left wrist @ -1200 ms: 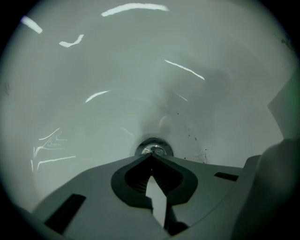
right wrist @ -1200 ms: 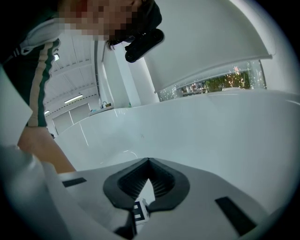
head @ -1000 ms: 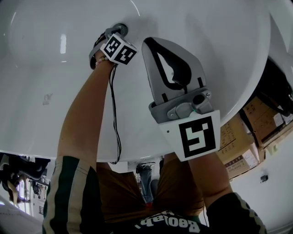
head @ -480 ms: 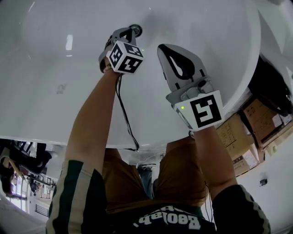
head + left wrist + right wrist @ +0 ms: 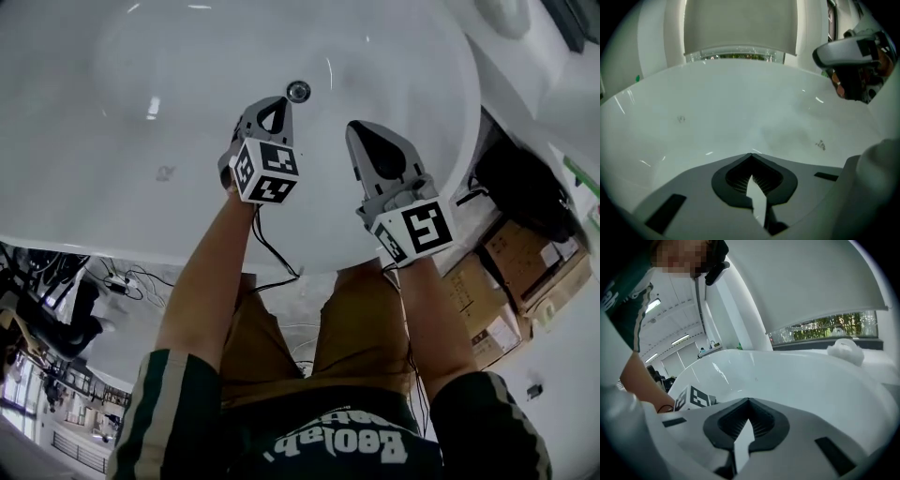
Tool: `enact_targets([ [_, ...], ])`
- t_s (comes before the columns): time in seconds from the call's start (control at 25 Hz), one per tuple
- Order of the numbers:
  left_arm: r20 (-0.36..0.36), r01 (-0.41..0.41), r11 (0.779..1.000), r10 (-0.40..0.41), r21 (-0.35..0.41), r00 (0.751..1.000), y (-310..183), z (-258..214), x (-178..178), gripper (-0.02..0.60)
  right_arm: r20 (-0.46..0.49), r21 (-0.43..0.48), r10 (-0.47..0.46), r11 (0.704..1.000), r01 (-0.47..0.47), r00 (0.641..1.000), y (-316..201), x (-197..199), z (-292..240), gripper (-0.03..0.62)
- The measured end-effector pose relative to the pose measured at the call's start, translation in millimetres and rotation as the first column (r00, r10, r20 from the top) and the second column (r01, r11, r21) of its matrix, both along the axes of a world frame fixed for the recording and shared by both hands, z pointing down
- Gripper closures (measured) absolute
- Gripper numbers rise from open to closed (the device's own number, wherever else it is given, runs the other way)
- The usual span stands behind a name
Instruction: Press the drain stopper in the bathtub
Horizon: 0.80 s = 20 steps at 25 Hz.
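**Fingers together on both grippers, drain stopper [image 5: 298, 91] just past the left gripper [image 5: 277, 101]**

The left gripper's fingers [image 5: 689, 187] met at their tips with nothing between them; the right gripper [image 5: 362, 128] was likewise closed and empty, its fingers [image 5: 801, 427] touching at the front. The drain stopper, a small round metal disc, sat in the floor of the white bathtub [image 5: 141, 187]; in the head view it lay just beyond the left gripper's tip, with a narrow strip of white between them. The right gripper hung beside the left, over the tub's sloping wall; a dark cable [image 5: 267, 248] trailed from the left gripper along the forearm; cardboard boxes [image 5: 525, 262] stood outside the tub, on the right.
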<state>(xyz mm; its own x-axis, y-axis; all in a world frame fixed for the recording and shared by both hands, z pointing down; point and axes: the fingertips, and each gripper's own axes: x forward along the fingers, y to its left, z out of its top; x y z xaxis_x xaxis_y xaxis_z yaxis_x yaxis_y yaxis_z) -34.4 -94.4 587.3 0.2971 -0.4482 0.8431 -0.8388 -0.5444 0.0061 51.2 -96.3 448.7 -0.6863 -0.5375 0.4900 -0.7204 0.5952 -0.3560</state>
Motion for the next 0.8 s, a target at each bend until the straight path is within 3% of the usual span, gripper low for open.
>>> enact_targets([
  [0.24,-0.047,0.022,0.990,-0.016,0.136,0.999,-19,-110,-29,0.578,0.017,0.053,0.015,0.998,-0.016,1.000,-13,-24,-70,0.583],
  [0.4,-0.121,0.027,0.976,-0.001,0.217,0.993,-22,-186,-27,0.578,0.027,0.084,0.022,0.996,-0.024,0.999,-16,-24,-116,0.583],
  [0.8,-0.198,0.035,0.916,0.049,0.399,0.979,-23,-381,-28,0.578,0.031,0.215,0.011,0.976,-0.017,0.999,-11,-30,-258,0.583],
])
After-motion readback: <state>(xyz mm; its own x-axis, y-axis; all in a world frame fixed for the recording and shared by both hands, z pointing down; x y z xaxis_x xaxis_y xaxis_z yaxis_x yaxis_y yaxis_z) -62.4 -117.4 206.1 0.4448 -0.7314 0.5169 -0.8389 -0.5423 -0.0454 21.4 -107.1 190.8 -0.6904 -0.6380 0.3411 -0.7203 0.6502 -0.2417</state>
